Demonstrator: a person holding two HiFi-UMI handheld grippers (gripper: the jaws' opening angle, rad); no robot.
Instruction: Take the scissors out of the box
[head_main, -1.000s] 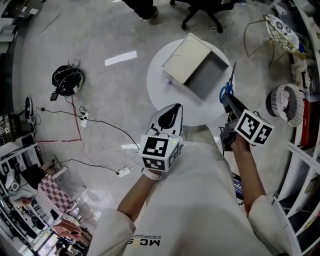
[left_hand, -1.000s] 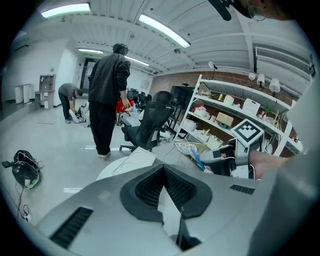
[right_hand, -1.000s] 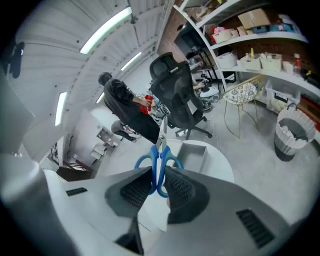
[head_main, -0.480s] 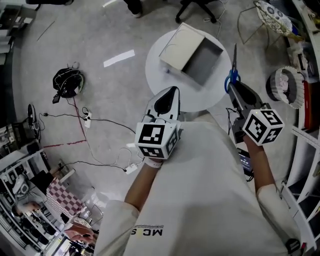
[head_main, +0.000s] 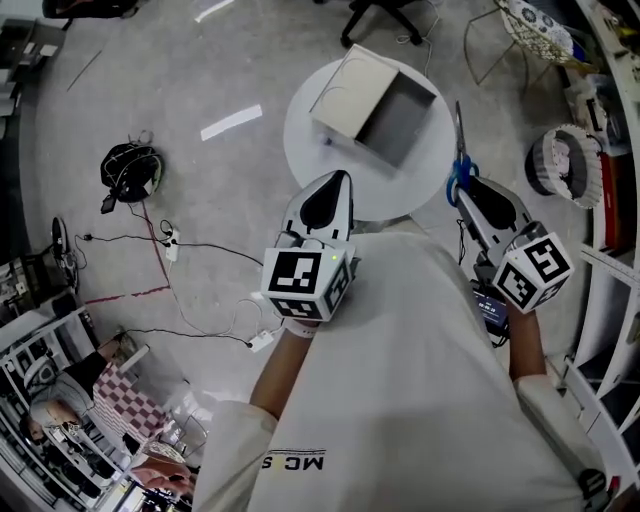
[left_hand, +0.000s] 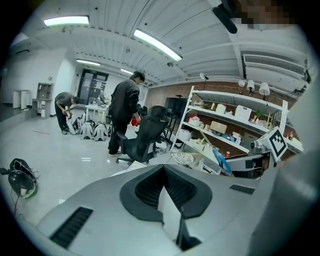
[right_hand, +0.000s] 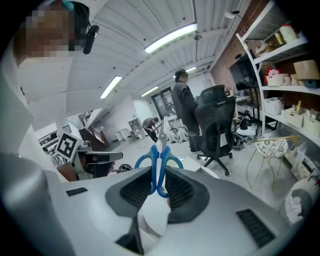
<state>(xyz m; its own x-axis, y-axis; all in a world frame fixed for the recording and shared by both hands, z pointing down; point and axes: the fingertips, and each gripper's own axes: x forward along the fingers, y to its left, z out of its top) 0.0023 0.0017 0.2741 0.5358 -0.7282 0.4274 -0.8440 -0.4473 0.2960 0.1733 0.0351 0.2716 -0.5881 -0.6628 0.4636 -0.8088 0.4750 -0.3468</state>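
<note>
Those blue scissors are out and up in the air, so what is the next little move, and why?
Probably lower the right gripper and lay the scissors on the bare part of the round table, beside the box. The jaws clamp the blue handles, the blades stand clear of the open box, which looks empty, and the left gripper is shut on nothing.

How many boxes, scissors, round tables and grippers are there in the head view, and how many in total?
Box: 1
Scissors: 1
Round table: 1
Grippers: 2, left gripper and right gripper
Total: 5
</note>
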